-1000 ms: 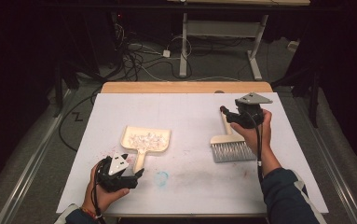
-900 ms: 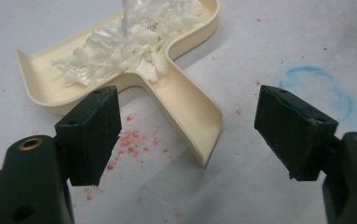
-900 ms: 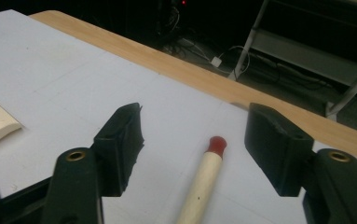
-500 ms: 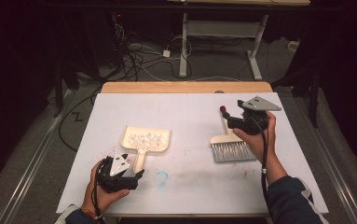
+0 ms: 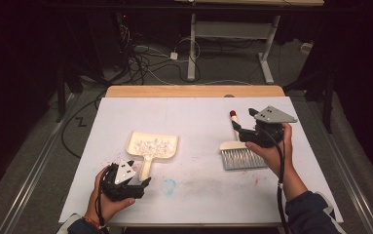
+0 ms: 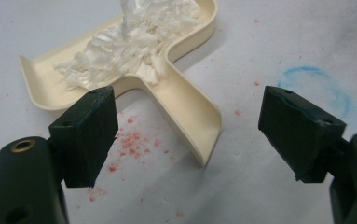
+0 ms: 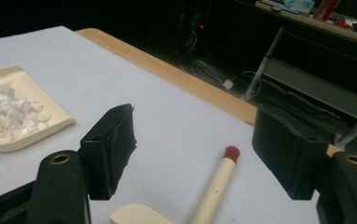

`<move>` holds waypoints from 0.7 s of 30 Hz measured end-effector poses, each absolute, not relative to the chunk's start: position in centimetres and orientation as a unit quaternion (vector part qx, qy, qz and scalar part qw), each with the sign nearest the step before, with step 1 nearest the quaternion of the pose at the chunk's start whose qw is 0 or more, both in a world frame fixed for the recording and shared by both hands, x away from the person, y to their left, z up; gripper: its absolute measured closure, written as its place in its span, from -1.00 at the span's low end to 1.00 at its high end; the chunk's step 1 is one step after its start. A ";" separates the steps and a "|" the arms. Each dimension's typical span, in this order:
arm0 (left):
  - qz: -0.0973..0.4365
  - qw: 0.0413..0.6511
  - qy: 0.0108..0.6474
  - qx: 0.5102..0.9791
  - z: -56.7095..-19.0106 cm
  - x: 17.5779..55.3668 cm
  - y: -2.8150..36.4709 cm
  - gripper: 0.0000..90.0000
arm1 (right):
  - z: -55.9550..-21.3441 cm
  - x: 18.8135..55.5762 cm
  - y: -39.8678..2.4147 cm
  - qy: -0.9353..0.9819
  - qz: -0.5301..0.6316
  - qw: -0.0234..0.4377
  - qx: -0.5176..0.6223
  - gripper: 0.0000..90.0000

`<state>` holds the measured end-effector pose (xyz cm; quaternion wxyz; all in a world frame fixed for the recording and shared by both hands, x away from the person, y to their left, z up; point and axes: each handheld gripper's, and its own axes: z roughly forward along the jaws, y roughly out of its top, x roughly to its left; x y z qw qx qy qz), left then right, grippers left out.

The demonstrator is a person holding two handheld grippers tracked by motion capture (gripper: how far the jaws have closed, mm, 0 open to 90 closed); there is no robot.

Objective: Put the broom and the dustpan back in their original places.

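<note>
Two tools lie let go on the white counter [image 5: 194, 117], which reads as the close of a sweeping job: the cream dustpan [image 5: 152, 146] already holds a heap of white paper scraps [image 5: 151, 145], and the brush [image 5: 240, 151] rests flat well to the right of the dustpan.

Just beside the dustpan's handle end, on its near side, the left gripper [image 5: 142, 184] sits low with its fingers [image 6: 90, 133] spread wide and released; in the left gripper view the handle tip lies between them, but neither pad presses on it. A faint blue ring [image 5: 168, 185] and pink specks mark the counter to the right of that handle.

Far right of the dustpan, the right gripper [image 5: 236, 129] hovers over the brush with its fingers [image 7: 111, 149] just opened wide; the right gripper view shows the brush's red-tipped handle [image 7: 218, 182] lying on the counter below and between them, untouched.

Next, judging from this, either the hands draw back, or the left fingers must close squarely on the handle and lift the dustpan level so the scraps stay in.
</note>
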<state>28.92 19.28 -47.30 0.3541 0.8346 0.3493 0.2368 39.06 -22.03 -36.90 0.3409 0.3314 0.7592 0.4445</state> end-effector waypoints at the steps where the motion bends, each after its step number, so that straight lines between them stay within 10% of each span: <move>1: 0.236 0.355 0.348 0.835 -47.3 28.9 19.3 -0.58 | -36.9 38.8 -22.1 0.759 0.446 0.338 0.332 -0.33; 21: 0.241 0.355 0.333 0.840 -47.2 28.6 18.9 -0.60 | -36.6 34.5 -23.4 0.766 0.461 0.334 0.299 -0.33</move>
